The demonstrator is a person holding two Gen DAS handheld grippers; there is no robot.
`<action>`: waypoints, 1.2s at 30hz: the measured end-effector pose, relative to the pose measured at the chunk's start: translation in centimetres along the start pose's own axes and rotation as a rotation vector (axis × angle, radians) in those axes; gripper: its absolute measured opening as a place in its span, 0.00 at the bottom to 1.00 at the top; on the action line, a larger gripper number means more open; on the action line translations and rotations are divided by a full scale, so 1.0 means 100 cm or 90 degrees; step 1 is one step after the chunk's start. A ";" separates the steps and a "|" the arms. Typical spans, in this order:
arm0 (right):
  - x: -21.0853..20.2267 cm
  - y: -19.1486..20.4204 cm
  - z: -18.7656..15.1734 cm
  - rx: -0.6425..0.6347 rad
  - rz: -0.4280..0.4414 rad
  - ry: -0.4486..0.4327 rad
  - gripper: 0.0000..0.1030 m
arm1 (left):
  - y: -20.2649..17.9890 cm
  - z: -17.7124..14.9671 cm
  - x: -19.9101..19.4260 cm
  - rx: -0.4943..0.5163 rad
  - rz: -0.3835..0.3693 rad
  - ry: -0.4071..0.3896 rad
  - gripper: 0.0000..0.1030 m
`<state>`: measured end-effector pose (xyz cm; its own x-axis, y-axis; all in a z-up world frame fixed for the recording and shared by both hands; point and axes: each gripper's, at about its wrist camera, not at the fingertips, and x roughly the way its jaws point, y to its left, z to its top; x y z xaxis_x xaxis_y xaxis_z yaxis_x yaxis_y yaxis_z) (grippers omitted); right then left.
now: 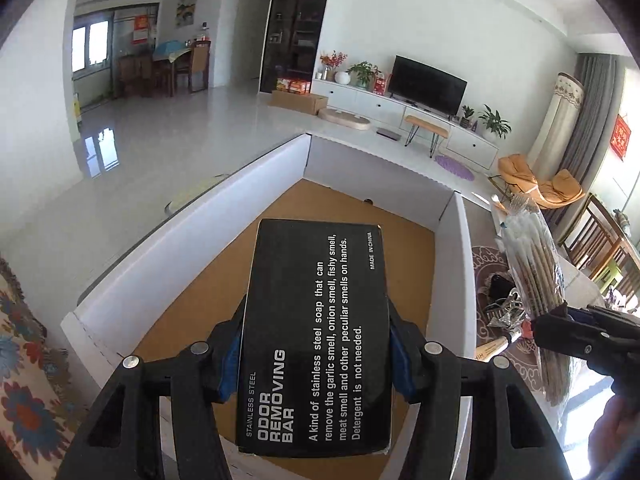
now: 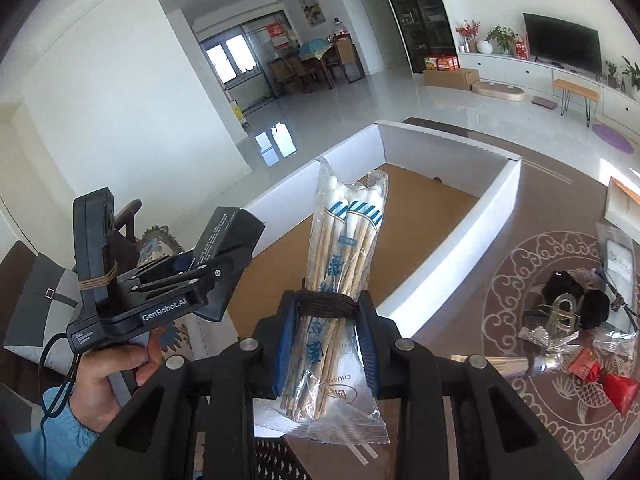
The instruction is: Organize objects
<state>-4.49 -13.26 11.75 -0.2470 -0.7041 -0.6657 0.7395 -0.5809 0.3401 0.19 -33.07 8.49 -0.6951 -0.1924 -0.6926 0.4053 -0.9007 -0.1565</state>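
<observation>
Left gripper (image 1: 316, 360) pinches a black box (image 1: 316, 336) above the white tray (image 1: 224, 216). Right gripper (image 2: 326, 344) pinches a chopstick bundle (image 2: 340, 280) upright beside the tray's near wall.

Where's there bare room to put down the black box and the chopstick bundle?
The white box has a bare brown floor between its walls, ahead of the black box held by the left gripper. The right gripper holds the chopstick bundle. It is crowded on the patterned mat to the right, with small items.
</observation>
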 end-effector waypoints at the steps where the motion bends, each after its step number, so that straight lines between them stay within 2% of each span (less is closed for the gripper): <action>1: 0.019 0.011 0.001 -0.006 0.010 0.016 0.29 | 0.009 0.000 0.008 -0.009 0.016 0.016 0.57; 3: 0.055 0.025 -0.001 -0.020 0.001 0.053 0.30 | 0.019 -0.004 0.024 -0.012 0.057 0.050 0.60; 4: 0.072 0.029 -0.003 -0.021 -0.015 0.072 0.32 | 0.021 -0.005 0.029 -0.010 0.077 0.053 0.72; 5: 0.083 0.030 -0.006 -0.018 -0.027 0.079 0.36 | 0.023 -0.007 0.032 -0.012 0.097 0.053 0.79; 6: 0.090 0.028 -0.009 -0.012 -0.042 0.080 0.56 | 0.023 -0.009 0.033 -0.018 0.107 0.047 0.92; 7: 0.091 0.026 -0.013 -0.007 -0.051 0.074 0.76 | 0.023 -0.011 0.031 -0.025 0.104 0.037 0.96; 8: 0.087 0.023 -0.016 -0.002 -0.056 0.059 0.81 | 0.021 -0.014 0.029 -0.029 0.097 0.025 0.96; 12: 0.049 0.006 -0.032 -0.016 -0.104 -0.001 0.83 | -0.002 -0.024 0.014 -0.019 0.082 -0.021 0.97; 15: 0.008 -0.017 -0.056 -0.027 -0.163 -0.048 1.00 | -0.037 -0.035 -0.004 0.001 0.048 -0.059 0.97; 17: -0.017 -0.036 -0.078 -0.029 -0.211 -0.069 1.00 | -0.062 -0.047 -0.018 0.013 0.009 -0.079 0.97; 20: -0.058 -0.080 -0.119 0.001 -0.302 -0.070 1.00 | -0.105 -0.070 -0.036 0.032 -0.080 -0.085 0.97; 24: -0.099 -0.146 -0.178 0.076 -0.437 -0.046 1.00 | -0.170 -0.101 -0.048 0.093 -0.202 -0.056 0.97; 27: -0.126 -0.188 -0.219 0.142 -0.487 -0.021 1.00 | -0.216 -0.129 -0.046 0.161 -0.256 -0.007 0.97; 31: -0.149 -0.208 -0.252 0.203 -0.513 -0.010 1.00 | -0.260 -0.167 -0.034 0.233 -0.275 0.048 0.97; 36: -0.147 -0.212 -0.262 0.224 -0.514 -0.007 1.00 | -0.278 -0.203 -0.012 0.289 -0.238 0.086 0.97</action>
<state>-0.13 20.13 -3.10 -0.6182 -0.0264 -0.7855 0.1010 -0.9938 -0.0461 1.78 0.04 -0.63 -0.6479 0.1933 -0.7368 -0.1661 -0.9798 -0.1110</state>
